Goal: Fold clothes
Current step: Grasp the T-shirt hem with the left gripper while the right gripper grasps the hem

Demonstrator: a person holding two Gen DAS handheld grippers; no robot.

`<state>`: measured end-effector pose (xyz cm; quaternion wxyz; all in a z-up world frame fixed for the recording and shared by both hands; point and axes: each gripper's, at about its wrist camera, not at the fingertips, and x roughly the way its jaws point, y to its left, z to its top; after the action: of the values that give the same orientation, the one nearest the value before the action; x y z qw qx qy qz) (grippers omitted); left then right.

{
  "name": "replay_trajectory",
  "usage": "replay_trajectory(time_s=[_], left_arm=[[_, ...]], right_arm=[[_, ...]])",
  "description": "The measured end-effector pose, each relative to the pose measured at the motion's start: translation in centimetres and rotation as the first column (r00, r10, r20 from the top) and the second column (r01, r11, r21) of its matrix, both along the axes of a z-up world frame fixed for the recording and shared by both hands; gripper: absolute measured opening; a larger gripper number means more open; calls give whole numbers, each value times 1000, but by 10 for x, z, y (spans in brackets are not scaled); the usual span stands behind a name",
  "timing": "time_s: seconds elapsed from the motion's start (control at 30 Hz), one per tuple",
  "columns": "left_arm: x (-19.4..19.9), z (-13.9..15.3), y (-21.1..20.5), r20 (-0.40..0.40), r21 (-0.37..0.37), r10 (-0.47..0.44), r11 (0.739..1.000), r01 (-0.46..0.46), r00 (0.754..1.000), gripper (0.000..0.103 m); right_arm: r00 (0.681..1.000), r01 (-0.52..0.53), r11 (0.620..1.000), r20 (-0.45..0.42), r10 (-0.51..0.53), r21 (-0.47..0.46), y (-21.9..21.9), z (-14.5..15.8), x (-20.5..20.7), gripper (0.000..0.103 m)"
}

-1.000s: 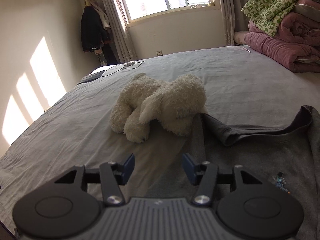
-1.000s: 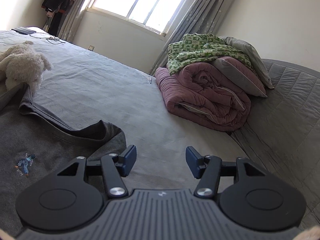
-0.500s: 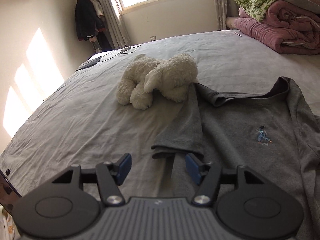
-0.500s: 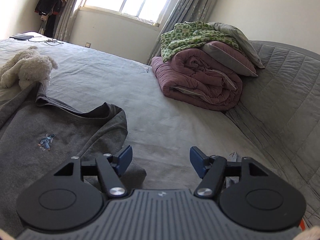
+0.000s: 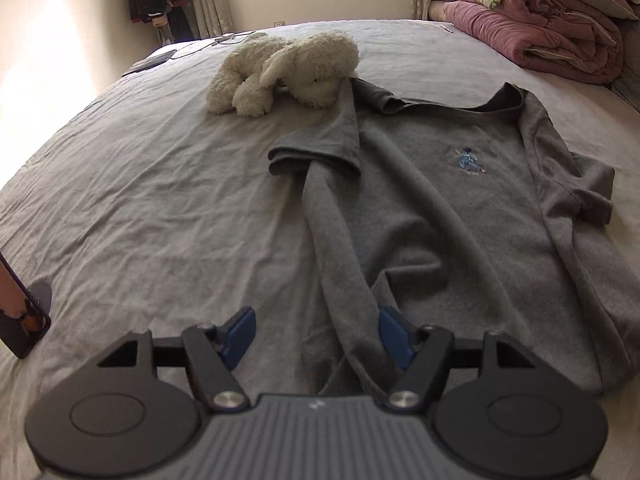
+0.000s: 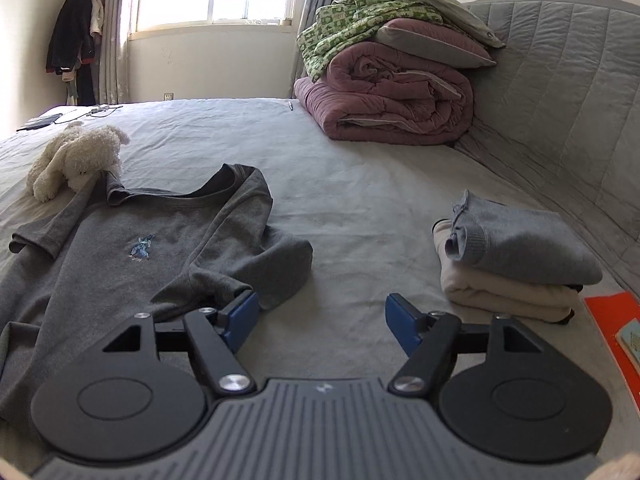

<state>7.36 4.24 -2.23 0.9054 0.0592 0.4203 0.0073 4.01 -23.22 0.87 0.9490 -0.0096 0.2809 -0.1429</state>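
My left gripper sits low at frame bottom, jaws spread wide; a raised ridge of the grey T-shirt runs in between them, lying against the right pad, not pinched. The shirt lies face up on the bed, centre-right in the left view, collar toward the plush toy, which touches its shoulder. My right gripper is also wide apart, empty, just off the shirt's sleeve at lower left of its frame. Only the right view shows the folded stack at mid right and the red item at the edge. Only the left view shows the dark object at far left.
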Motion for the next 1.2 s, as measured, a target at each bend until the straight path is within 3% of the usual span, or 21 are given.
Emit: replay_trajectory(time_s=[0.1, 0.23, 0.3, 0.37, 0.53, 0.7, 0.8, 0.97, 1.1, 1.2], left_arm=[[-9, -11, 4, -6, -45, 8, 999, -8, 1000, 73], [-20, -23, 16, 55, -130, 12, 991, -4, 998, 73], [-15, -26, 18, 12, -153, 14, 988, -12, 1000, 71], [-9, -23, 22, -9, -217, 0, 976, -2, 1000, 68], [-6, -23, 31, -65, -356, -5, 934, -19, 998, 61], [-12, -22, 26, -54, -323, -21, 946, 2, 998, 47], [-13, -24, 25, -56, -311, -23, 950, 4, 998, 40], [-14, -24, 23, -43, -287, -25, 958, 11, 999, 26], [-16, -20, 24, -32, -293, -22, 956, 12, 999, 14], [-17, -15, 27, -18, -317, -20, 948, 13, 1000, 10]], right_arm=[[1000, -7, 1000, -17, 7, 28, 3, -9, -8, 74], [998, -52, 994, 29, 49, 95, 2, -28, -29, 80], [997, -41, 988, -55, 50, 147, 4, -36, -27, 80], [988, -115, 964, -76, 137, 239, 5, -34, -24, 80], [971, -227, 956, -29, 237, 187, 30, -23, -34, 80], [926, -360, 922, -68, 372, 141, 57, -33, -39, 55], [917, -369, 922, -115, 382, 118, 64, -46, -32, 49], [927, -326, 939, -156, 341, 114, 58, -61, -22, 26], [934, -318, 940, -132, 332, 121, 57, -57, -25, 7], [939, -316, 943, -103, 327, 108, 58, -50, -29, 4]])
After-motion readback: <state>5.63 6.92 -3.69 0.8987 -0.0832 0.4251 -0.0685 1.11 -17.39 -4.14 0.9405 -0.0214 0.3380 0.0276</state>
